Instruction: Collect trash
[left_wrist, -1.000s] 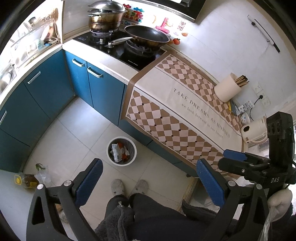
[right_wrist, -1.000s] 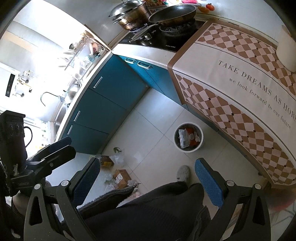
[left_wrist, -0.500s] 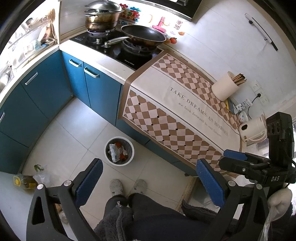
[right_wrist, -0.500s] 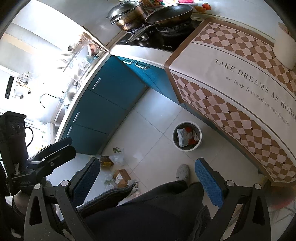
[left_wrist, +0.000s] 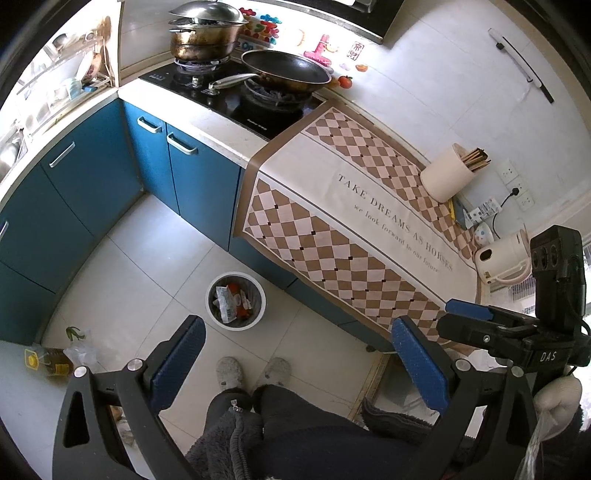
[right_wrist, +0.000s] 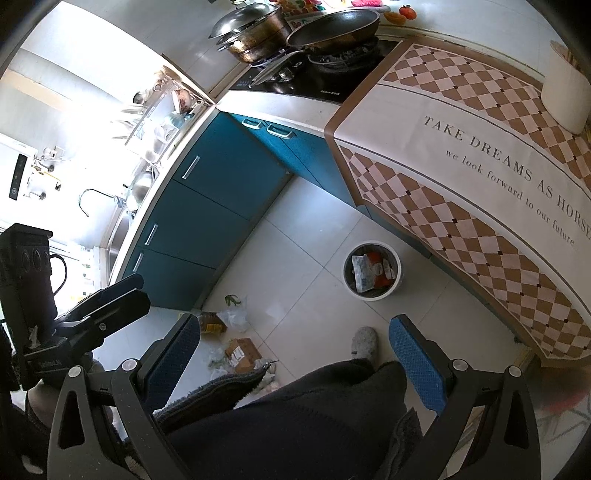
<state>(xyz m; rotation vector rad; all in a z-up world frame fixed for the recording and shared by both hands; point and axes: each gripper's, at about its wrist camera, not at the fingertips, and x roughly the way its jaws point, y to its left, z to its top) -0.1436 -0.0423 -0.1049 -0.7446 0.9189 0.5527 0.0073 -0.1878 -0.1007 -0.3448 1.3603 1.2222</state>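
Blue pads are showing on both tools. You are holding the left gripper high above the floor with its jaws spread wide and nothing between them. You are holding the right gripper the same way, jaws wide and empty.

The white trash bin is standing on the pale tile floor, just in front of the blue cabinets and beside the hanging edge of the checkered cloth. Wrappers are lying inside the bin, filling it partway.

Loose trash is lying on the floor well apart from the bin: a cardboard box, a clear plastic bag and a bottle of yellow oil near the cabinet corner.

Your slippers are standing near the bin, and your dark trousers are filling the lower part of both views.

A pot and a frying pan are sitting on the stove
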